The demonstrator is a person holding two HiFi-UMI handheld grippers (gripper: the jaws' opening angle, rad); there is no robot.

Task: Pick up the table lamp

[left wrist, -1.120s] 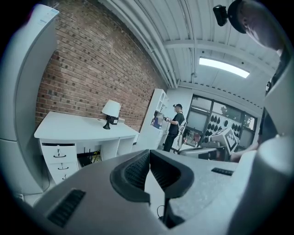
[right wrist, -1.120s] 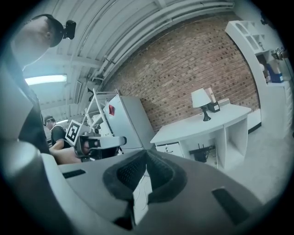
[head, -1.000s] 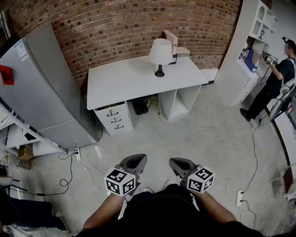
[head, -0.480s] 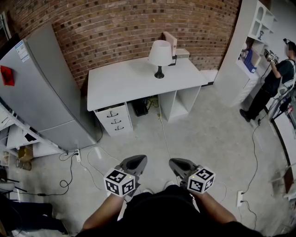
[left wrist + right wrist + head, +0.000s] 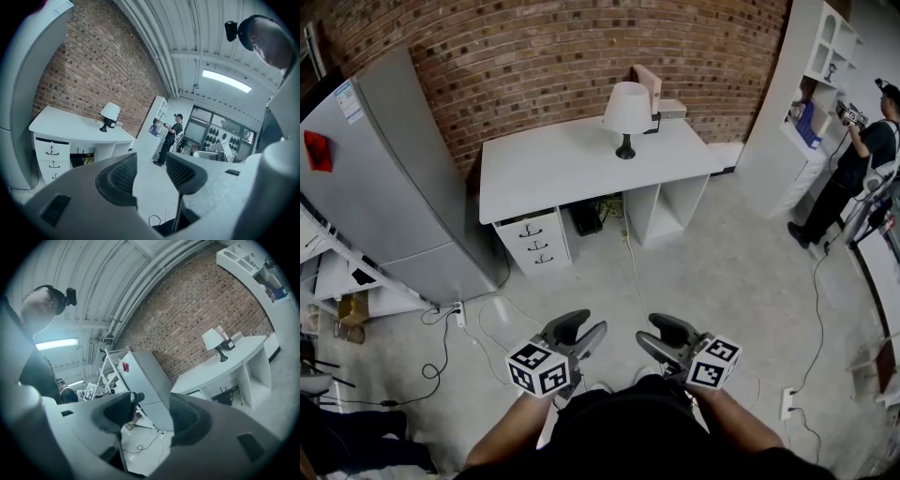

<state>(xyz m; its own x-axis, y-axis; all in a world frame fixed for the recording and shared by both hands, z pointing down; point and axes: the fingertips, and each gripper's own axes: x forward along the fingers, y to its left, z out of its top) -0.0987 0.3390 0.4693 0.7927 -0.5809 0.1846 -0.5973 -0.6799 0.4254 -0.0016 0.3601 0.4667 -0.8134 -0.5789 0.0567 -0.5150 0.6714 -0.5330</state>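
The table lamp (image 5: 627,117), white shade on a black stem and foot, stands upright near the back of the white desk (image 5: 553,169), far across the floor from me. It also shows small in the left gripper view as the lamp (image 5: 109,115) and in the right gripper view as the lamp (image 5: 216,343). My left gripper (image 5: 581,328) and right gripper (image 5: 659,333) are held close to my body, side by side, pointing toward the desk. Both sets of jaws are opening, with nothing between them: left gripper (image 5: 151,171), right gripper (image 5: 152,413).
A grey fridge (image 5: 384,178) stands left of the desk. A drawer unit (image 5: 532,241) sits under the desk. Cables (image 5: 441,352) lie on the concrete floor. A white shelf unit (image 5: 802,103) and a standing person (image 5: 853,164) are at the right. A brick wall is behind.
Both grippers' jaws were closed together and now stand apart. The hands have stayed about where they were.
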